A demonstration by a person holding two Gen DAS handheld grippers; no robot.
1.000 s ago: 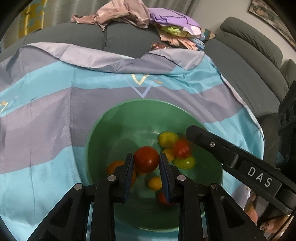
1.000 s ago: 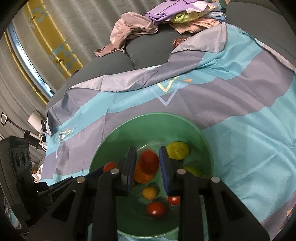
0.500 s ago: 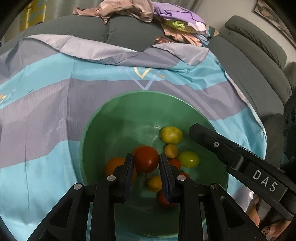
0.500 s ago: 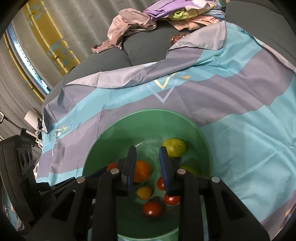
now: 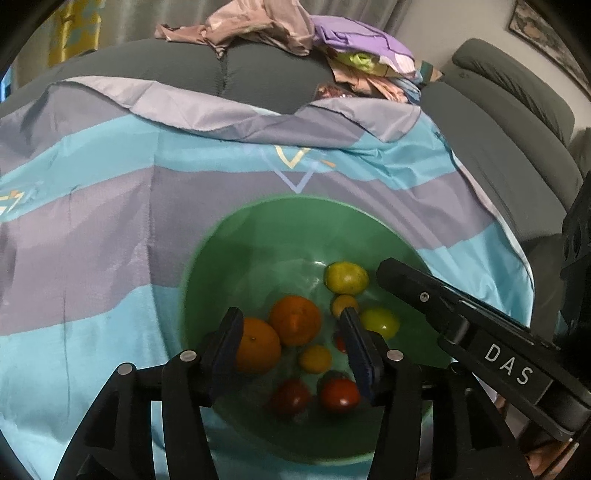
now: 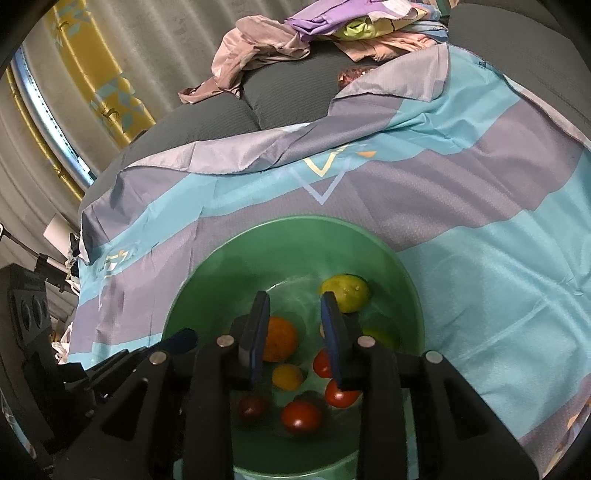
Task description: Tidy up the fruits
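The left tongs (image 5: 291,332) hang over the green bowl (image 5: 258,236) with their jaws spread wide and nothing between them. The right tongs (image 6: 295,321) are over the same bowl, jaws apart and empty too (one black arm of them, lettered DAS, crosses the right of the left wrist view). All the fruit lies in the bottom of the bowl: two oranges (image 5: 295,319) touching each other at the left, a lemon (image 5: 346,277) at the far side, a green fruit (image 5: 380,323) just right of it, two small yellow ones (image 5: 314,358), and red tomatoes (image 5: 340,394) at the near side. The bowl sits on a blue and grey striped cloth (image 5: 110,206) spread over a grey sofa (image 5: 258,74). A heap of clothes (image 5: 295,33) lies on the sofa beyond the cloth.
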